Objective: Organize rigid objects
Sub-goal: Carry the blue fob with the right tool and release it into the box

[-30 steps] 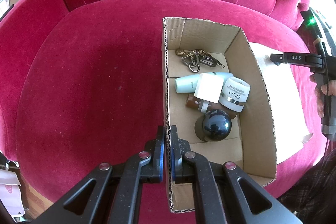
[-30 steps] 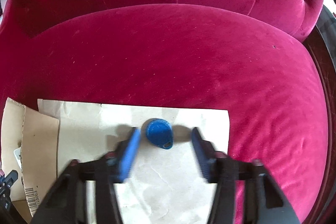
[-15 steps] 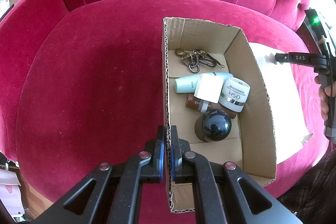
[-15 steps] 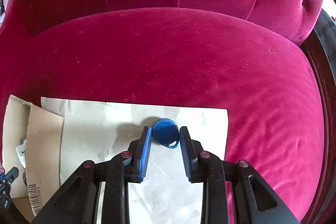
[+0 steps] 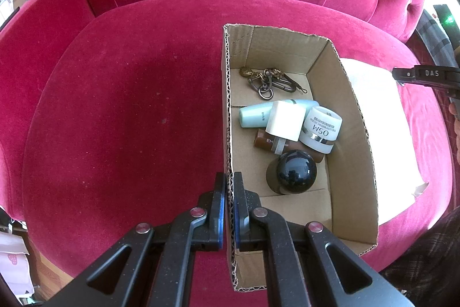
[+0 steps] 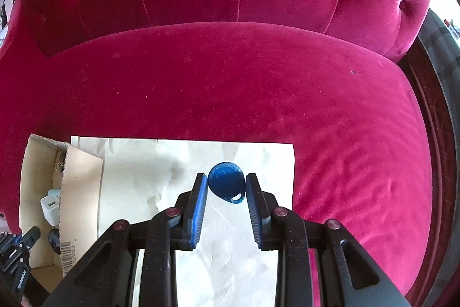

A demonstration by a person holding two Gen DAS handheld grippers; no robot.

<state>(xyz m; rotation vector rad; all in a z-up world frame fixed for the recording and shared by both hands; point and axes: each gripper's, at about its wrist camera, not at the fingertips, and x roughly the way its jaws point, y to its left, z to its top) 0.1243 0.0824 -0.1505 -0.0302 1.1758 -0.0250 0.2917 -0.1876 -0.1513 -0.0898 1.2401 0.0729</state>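
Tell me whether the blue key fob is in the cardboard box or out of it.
Out. The blue key fob sits between the right gripper's pads above the white paper, beside the cardboard box.

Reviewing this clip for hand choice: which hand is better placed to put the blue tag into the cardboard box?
Right. The right gripper already grips the blue tag over the paper sheet, while the left gripper is clamped on the cardboard box wall, steadying it.

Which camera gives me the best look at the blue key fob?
The right wrist view: the blue key fob sits centred and sharp between the right tongs, above the white paper. The left wrist view shows none of it, only the cardboard box and the far edge of that paper.
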